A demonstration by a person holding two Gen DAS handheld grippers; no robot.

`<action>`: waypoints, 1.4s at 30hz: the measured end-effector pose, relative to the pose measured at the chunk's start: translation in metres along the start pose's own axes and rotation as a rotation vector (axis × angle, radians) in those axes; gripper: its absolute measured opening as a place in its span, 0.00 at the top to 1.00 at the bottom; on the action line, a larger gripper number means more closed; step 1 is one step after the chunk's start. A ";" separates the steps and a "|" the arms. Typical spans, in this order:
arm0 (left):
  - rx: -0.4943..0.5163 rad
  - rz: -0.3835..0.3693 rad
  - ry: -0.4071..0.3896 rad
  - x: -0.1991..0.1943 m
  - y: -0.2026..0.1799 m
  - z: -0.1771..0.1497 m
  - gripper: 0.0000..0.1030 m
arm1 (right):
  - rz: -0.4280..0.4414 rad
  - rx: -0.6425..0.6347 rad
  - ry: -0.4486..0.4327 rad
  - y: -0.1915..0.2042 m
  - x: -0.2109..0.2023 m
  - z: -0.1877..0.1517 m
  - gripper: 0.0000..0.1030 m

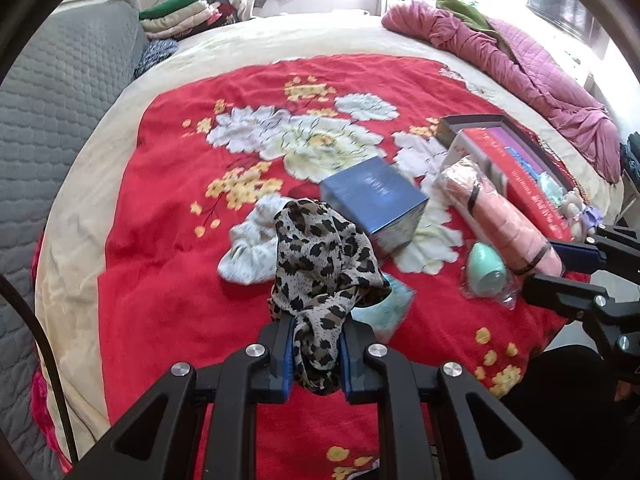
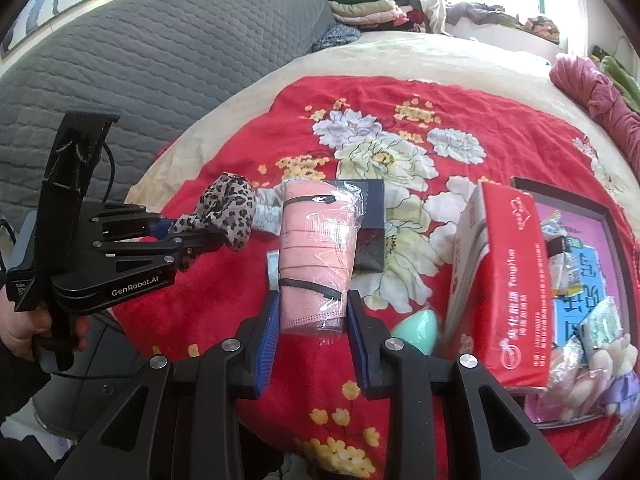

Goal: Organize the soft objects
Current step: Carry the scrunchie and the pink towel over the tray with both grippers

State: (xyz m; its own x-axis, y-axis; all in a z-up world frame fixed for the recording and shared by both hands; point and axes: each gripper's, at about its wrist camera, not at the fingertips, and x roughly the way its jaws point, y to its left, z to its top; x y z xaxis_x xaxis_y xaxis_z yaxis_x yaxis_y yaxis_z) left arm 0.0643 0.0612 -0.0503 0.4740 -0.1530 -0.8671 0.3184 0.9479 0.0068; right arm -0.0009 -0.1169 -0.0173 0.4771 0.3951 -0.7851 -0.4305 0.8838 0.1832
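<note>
We see the left gripper (image 1: 317, 354) at the bottom centre of its own view, its blue-padded jaws pinched on a leopard-print scarf (image 1: 320, 264), which bunches up above the fingers and hangs off the bed. In the right wrist view the same scarf (image 2: 230, 210) shows at centre left, sticking out of the left gripper (image 2: 168, 236), which a hand (image 2: 24, 332) holds at the left edge.

The right gripper (image 2: 312, 320) sits at the bottom centre of its view, jaws set narrow around the near end of a plastic-wrapped pack of pink face masks (image 2: 316, 256) and touching its sides. In the left wrist view that pack (image 1: 496, 216) lies at centre right, running toward the right gripper (image 1: 560, 268) at the right edge.

Everything rests on a red floral blanket (image 1: 168, 240). In the left view a white scrunchie (image 1: 250, 246) lies just behind the scarf, a blue box (image 1: 372, 200) sits in the middle, and a mint egg-shaped sponge (image 1: 486, 272) in clear wrap lies just beside the mask pack. A pale teal packet (image 1: 384, 308) peeks out under the scarf. At the right, a red tissue box (image 2: 508, 280) leans in a dark tray (image 2: 616, 248) with small packets. A rumpled pink quilt (image 1: 520, 60) fills the upper right, and a grey quilted headboard (image 1: 52, 112) the left.
</note>
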 end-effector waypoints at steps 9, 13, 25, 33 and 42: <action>0.041 -0.008 -0.037 -0.018 -0.029 0.016 0.83 | -0.025 0.023 -0.043 -0.012 -0.032 -0.004 0.68; 0.061 -0.015 -0.058 -0.026 -0.043 0.024 0.83 | -0.036 0.034 -0.066 -0.017 -0.048 -0.006 0.68; 0.118 -0.029 -0.091 -0.041 -0.078 0.042 0.83 | -0.065 0.066 -0.122 -0.032 -0.084 -0.009 0.68; 0.166 -0.050 -0.103 -0.042 -0.108 0.056 0.83 | -0.099 0.110 -0.150 -0.055 -0.104 -0.017 0.68; 0.232 -0.089 -0.110 -0.033 -0.151 0.080 0.83 | -0.132 0.168 -0.164 -0.088 -0.120 -0.028 0.68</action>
State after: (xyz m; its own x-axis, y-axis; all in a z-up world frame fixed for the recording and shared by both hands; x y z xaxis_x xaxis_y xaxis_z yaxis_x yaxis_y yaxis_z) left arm 0.0662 -0.0997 0.0168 0.5183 -0.2742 -0.8100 0.5361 0.8422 0.0579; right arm -0.0413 -0.2487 0.0441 0.6444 0.2965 -0.7049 -0.2294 0.9543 0.1917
